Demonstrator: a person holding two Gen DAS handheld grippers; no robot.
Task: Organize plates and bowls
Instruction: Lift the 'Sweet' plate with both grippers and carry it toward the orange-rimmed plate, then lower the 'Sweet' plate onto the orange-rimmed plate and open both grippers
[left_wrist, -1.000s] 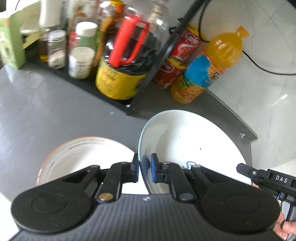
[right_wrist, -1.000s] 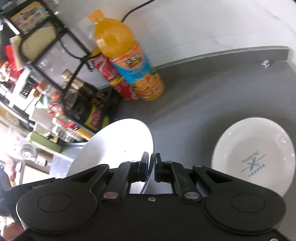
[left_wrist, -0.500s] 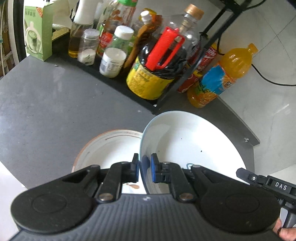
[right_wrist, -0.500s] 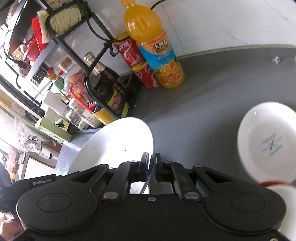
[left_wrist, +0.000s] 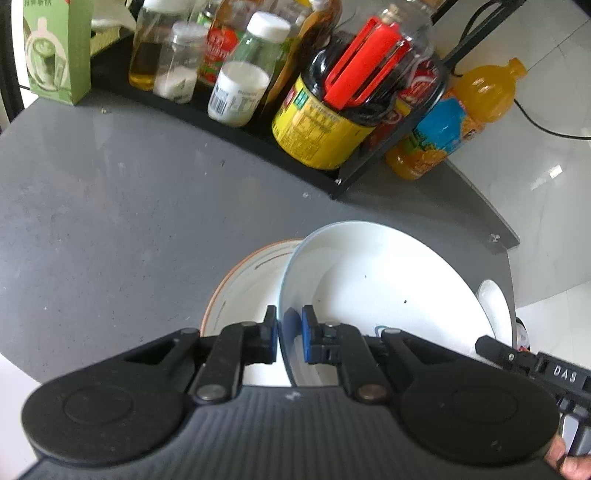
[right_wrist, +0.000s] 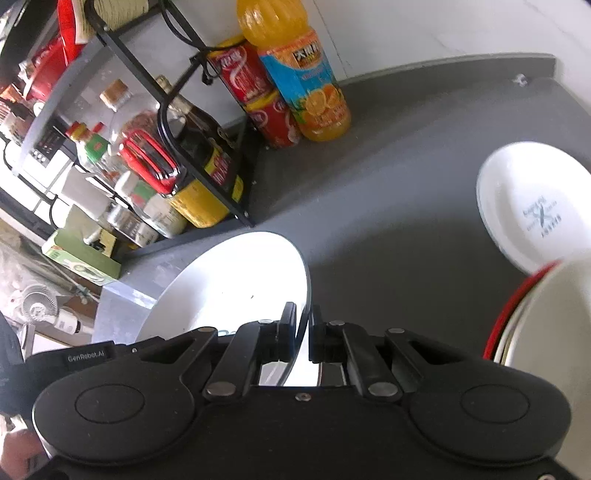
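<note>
Left wrist view first: the left gripper (left_wrist: 289, 339) is clamped on the near rim of the large white plate (left_wrist: 388, 280), which is tilted above the grey counter (left_wrist: 110, 206). Since a second ago the orange-rimmed plate (left_wrist: 243, 288) has slid from the left of the fingers to lie right under the held plate's left edge, and the black rack (left_wrist: 332, 177) of jars and bottles has drawn closer. A new white dish (left_wrist: 493, 299) peeks out past the plate's right edge. The orange juice bottle (left_wrist: 454, 122) stands just beside the rack's right end. The other tool and a fingertip show at lower right. The gripper points steeply down at the counter.

Right wrist view: the right gripper (right_wrist: 303, 338) pinches the opposite rim of the same white plate (right_wrist: 240, 284), seen edge-on. The small white bowl (right_wrist: 535, 206) with its printed mark has moved from beside the fingers out to the far right, and a red-rimmed dish (right_wrist: 546, 317) now crowds the right edge, blurred. Juice bottle (right_wrist: 299, 70) and red cans (right_wrist: 258, 99) stand at the rack's (right_wrist: 221, 173) end, well clear of the plate.
</note>
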